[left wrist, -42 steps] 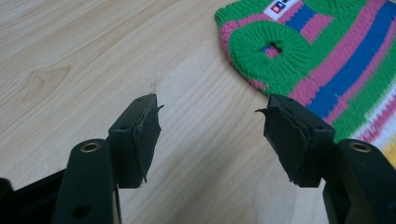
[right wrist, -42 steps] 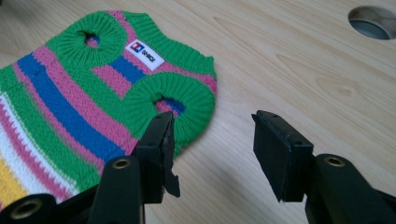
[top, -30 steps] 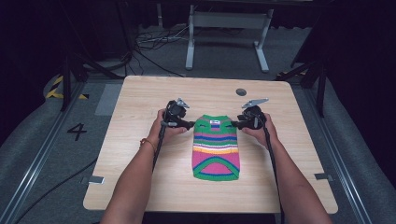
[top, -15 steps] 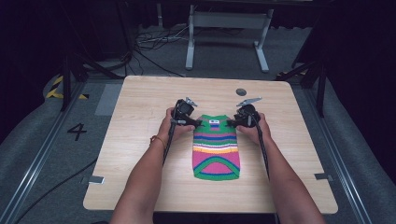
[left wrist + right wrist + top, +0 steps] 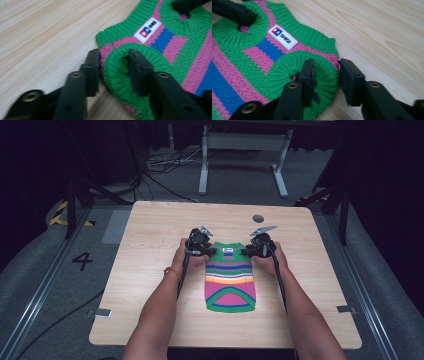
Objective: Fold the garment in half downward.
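Note:
A small knitted sweater (image 5: 230, 280) striped green, pink, blue and orange lies flat on the wooden table, its neck pointing away from me. My left gripper (image 5: 212, 251) is at its upper left armhole. In the left gripper view, one jaw sits inside the green ribbed armhole (image 5: 117, 75) and the other outside, so the left gripper (image 5: 113, 65) pinches the ribbing. My right gripper (image 5: 245, 251) grips the opposite armhole (image 5: 325, 80) the same way, as the right gripper (image 5: 325, 72) shows close up. Both pairs of jaws have just been closing onto the knit. A white label (image 5: 148, 30) sits below the collar.
The light wooden table (image 5: 150, 270) has bare surface all round the sweater and a dark round hole (image 5: 258, 218) near its far edge. Beyond it stand a metal frame's legs (image 5: 240, 150) and floor cables (image 5: 160, 165). A "4" (image 5: 82, 261) marks the floor at left.
Both grippers moved inward to the sweater's armholes, the left one shifting right and slightly down. Their jaws closed onto the green ribbing. The sweater has stayed flat.

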Tool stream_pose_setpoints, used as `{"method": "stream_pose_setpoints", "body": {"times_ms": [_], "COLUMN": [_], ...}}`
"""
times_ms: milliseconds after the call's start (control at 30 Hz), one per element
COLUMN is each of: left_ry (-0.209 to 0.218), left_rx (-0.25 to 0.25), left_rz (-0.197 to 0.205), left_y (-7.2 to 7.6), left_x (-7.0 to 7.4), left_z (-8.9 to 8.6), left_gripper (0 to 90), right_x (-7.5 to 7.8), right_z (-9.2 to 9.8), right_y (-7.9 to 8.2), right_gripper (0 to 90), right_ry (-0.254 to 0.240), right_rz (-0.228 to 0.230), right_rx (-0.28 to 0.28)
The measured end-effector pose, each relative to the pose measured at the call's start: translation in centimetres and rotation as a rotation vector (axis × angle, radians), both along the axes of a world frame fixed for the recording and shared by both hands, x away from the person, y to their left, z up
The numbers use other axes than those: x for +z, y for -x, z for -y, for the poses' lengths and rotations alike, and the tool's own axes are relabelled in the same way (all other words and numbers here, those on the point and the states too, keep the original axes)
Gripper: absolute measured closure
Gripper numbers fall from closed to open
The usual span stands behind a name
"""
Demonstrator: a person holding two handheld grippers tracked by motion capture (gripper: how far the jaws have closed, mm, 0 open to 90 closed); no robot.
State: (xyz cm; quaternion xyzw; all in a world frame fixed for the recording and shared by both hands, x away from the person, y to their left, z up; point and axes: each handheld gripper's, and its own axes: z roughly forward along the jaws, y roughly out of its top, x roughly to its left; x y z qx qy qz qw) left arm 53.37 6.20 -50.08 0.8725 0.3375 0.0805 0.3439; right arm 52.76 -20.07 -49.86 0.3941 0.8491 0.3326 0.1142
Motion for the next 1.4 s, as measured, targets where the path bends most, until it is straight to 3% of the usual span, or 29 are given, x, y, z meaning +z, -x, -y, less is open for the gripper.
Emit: {"method": "stream_pose_setpoints", "body": {"times_ms": [233,333,500,600,700,1000,1200,1400], "left_ry": [-0.014,-0.02,-0.007,0.006,0.005,0.036,0.067,0.025], "left_rx": [0.005,0.021,0.011,-0.024,-0.048,-0.14,-0.187,-0.217], "left_rz": [0.017,0.041,0.072,0.117,0.137,0.227,0.255,0.3], "left_y": [0.0,0.1,0.2,0.9,1.4,5.0,7.4,9.4], "left_x": [0.1,0.4,1.2,2.7,3.4,5.4,5.8,5.6], "left_z": [0.4,0.2,-0.1,-0.2,-0.2,-1.3,-2.2,-2.5], "left_gripper": [78.9,80.7,81.2,81.2,81.0,80.8,80.6,78.6], "right_x": [0.0,0.1,0.8,1.9,2.7,4.7,5.1,5.1], "right_z": [0.0,0.0,0.4,0.7,0.9,1.4,1.8,2.3], "right_y": [0.3,0.3,0.5,1.1,1.7,5.1,7.2,8.6], "right_gripper": [81.4,82.7,83.1,83.0,82.8,81.8,81.9,82.2], "right_ry": [-0.015,-0.023,-0.077,-0.107,-0.133,-0.189,-0.21,-0.221], "right_rz": [0.009,0.012,0.018,0.046,0.067,0.131,0.148,0.155], "right_rx": [-0.004,-0.01,-0.011,0.011,0.031,0.131,0.187,0.236]}}
